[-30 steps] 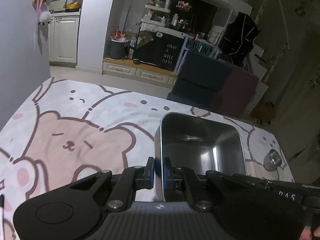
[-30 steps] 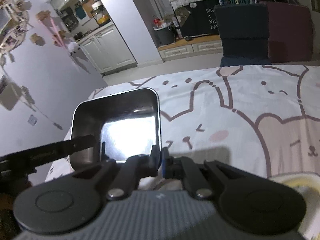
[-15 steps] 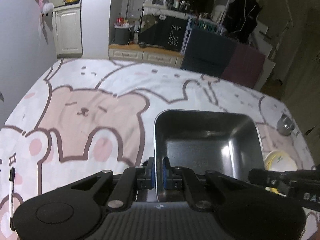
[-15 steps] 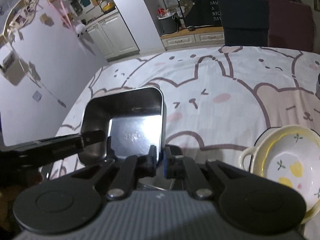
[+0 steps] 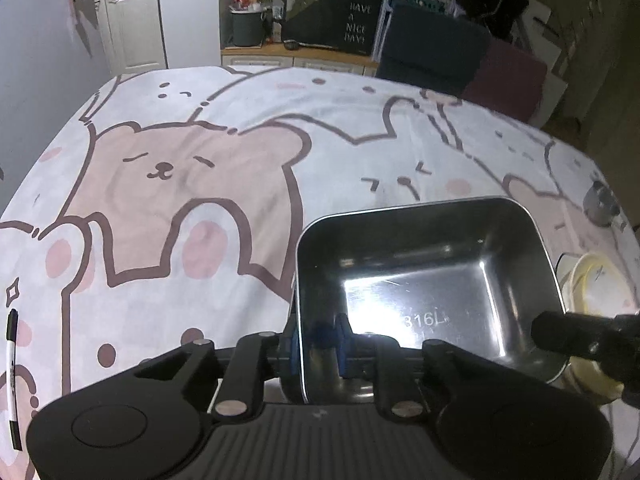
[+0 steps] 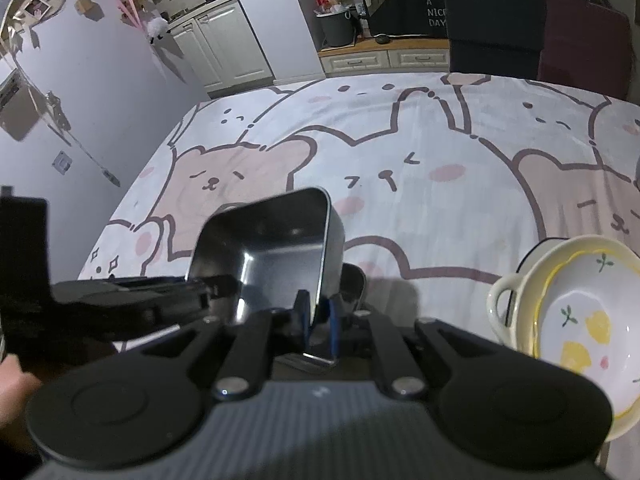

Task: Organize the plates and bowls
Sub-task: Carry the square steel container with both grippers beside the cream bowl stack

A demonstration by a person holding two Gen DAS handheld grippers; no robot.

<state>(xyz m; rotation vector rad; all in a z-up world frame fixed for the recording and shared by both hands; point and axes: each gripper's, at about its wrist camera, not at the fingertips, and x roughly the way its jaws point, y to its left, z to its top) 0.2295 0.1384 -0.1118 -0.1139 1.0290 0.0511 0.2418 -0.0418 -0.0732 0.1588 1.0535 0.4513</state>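
Both grippers — left gripper (image 5: 318, 344), right gripper (image 6: 318, 320) — fingers clenched on steel tray (image 5: 428, 292) rims; uneven pull could tilt it into yellow bowl (image 6: 572, 328), lower right.

Dim indoor light, strong fisheye distortion in both wrist views.

Room background is dark and underexposed; the tablecloth (image 5: 224, 128) is evenly lit. A bright specular glare patch sits on the floor of the steel tray (image 5: 404, 300). The tray casts a soft shadow on the cloth in the right wrist view. Frame corners vignette to black; straight edges curve toward the borders. Focus is acceptable throughout.
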